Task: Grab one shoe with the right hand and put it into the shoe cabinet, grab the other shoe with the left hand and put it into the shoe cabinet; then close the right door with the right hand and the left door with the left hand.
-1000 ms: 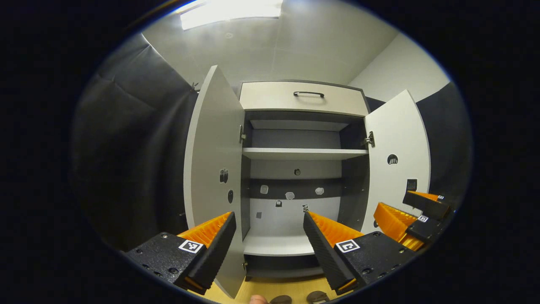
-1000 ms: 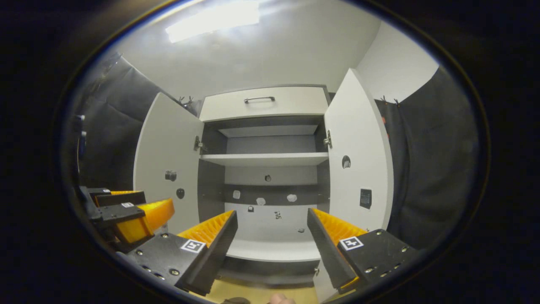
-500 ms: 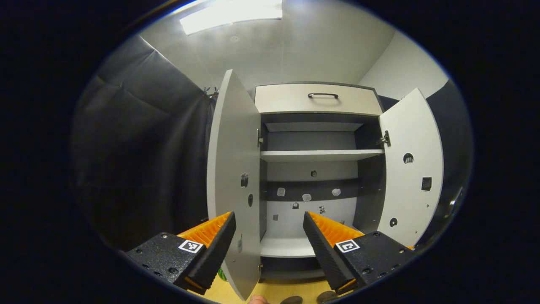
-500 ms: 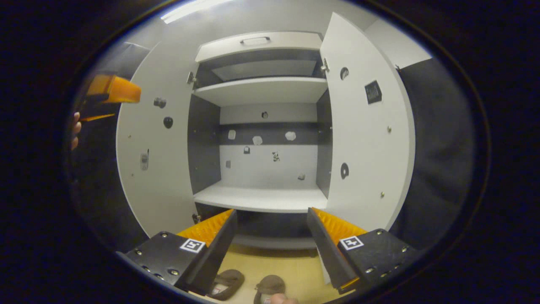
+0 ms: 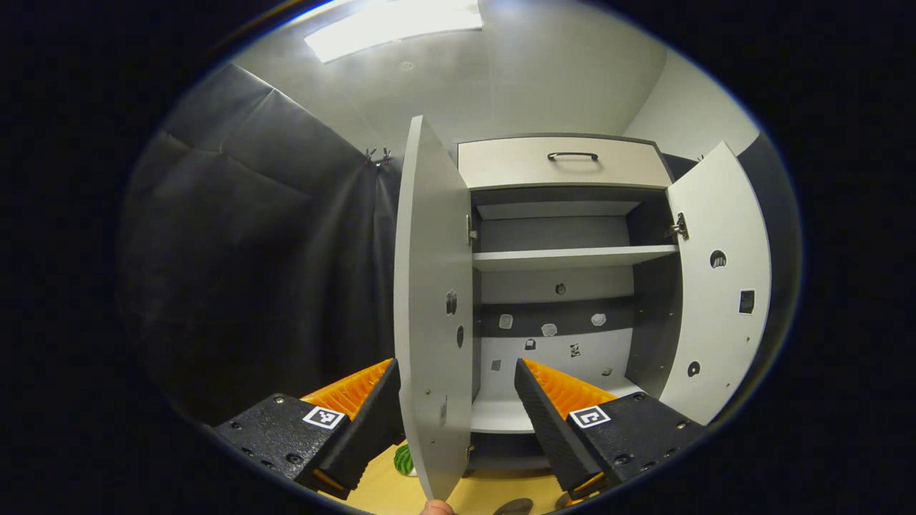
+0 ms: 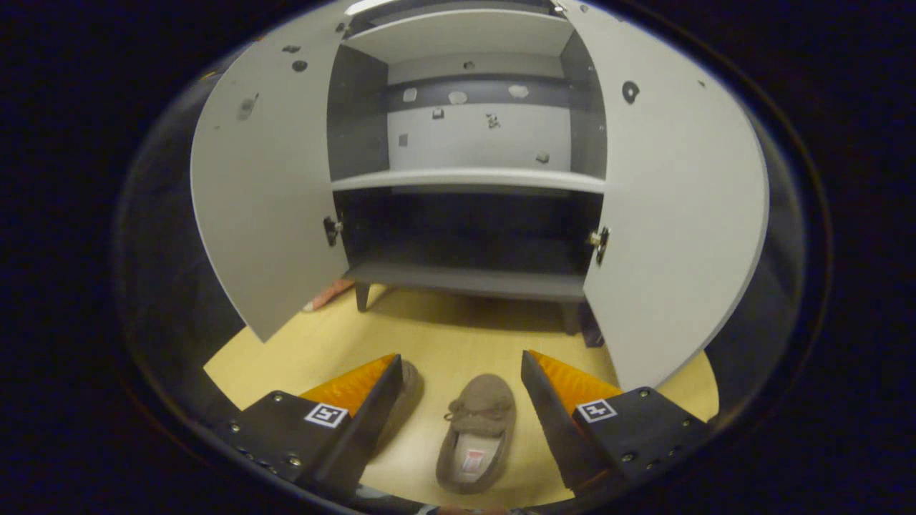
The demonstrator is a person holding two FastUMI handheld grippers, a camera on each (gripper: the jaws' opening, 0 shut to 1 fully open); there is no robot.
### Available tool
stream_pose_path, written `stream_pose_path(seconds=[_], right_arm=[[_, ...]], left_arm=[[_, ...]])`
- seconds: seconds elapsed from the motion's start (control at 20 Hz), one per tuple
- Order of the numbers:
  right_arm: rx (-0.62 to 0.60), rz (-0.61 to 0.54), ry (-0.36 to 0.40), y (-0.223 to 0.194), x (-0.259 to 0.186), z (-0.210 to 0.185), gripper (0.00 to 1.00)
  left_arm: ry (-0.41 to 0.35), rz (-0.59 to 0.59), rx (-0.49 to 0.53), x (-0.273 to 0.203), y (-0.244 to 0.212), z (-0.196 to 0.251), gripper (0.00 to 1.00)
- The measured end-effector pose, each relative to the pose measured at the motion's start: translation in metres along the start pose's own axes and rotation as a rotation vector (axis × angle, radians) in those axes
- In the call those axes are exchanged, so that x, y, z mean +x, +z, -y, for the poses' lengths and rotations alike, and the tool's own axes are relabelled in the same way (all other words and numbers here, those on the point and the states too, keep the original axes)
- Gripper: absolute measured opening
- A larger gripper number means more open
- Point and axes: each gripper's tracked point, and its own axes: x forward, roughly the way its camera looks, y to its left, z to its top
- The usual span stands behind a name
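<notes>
Wood floor (image 6: pixel 444 336): right tongs (image 6: pixel 461 372) apart above shoe (image 6: pixel 479 429); left tongs (image 5: pixel 454 379) apart, perhaps straddling left door (image 5: pixel 429 300).

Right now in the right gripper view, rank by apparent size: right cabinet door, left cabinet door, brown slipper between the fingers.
1. White right cabinet door, largest.
2. White left cabinet door, somewhat smaller; fisheye stretch and nearness make this gap unsure.
3. Brown suede slipper on the wood floor, clearly smallest, though nearest the camera.

The left gripper (image 5: pixel 454 400) is hovering with fingers spread before the open shoe cabinet (image 5: pixel 565 286), its left door (image 5: pixel 433 307) standing edge-on between them.
</notes>
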Motion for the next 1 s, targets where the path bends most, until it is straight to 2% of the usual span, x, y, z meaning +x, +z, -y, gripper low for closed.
stream_pose_path(seconds=[0.15,0.2,0.3,0.65,0.75,0.8,0.9,1.0], right_arm=[[0.011,-0.115,0.019,-0.059,0.017,-0.007,1.00],[0.022,-0.146,0.026,-0.075,0.020,-0.009,0.97],[0.046,-0.193,0.040,-0.097,0.023,-0.014,1.00],[0.063,-0.270,0.080,-0.116,0.066,-0.023,0.99],[0.059,-0.300,0.074,-0.119,0.079,-0.023,0.89],[0.055,-0.309,0.078,-0.119,0.084,-0.023,0.80],[0.019,-0.309,0.035,-0.117,0.092,-0.012,0.83],[-0.011,-0.342,-0.029,-0.120,0.092,0.001,0.49]], left_arm=[[0.030,-0.006,0.022,-0.002,-0.001,-0.011,0.98],[0.043,-0.010,0.030,-0.003,-0.003,-0.016,0.98],[0.068,-0.019,0.038,-0.004,-0.005,-0.025,0.96],[0.178,-0.031,0.046,-0.017,-0.007,-0.062,0.98],[0.210,-0.039,0.064,-0.021,-0.008,-0.072,0.99],[0.225,-0.038,0.071,-0.024,-0.007,-0.076,0.99],[0.251,-0.039,0.078,-0.027,-0.006,-0.084,0.97],[0.279,-0.039,0.076,-0.030,-0.006,-0.092,0.97]])
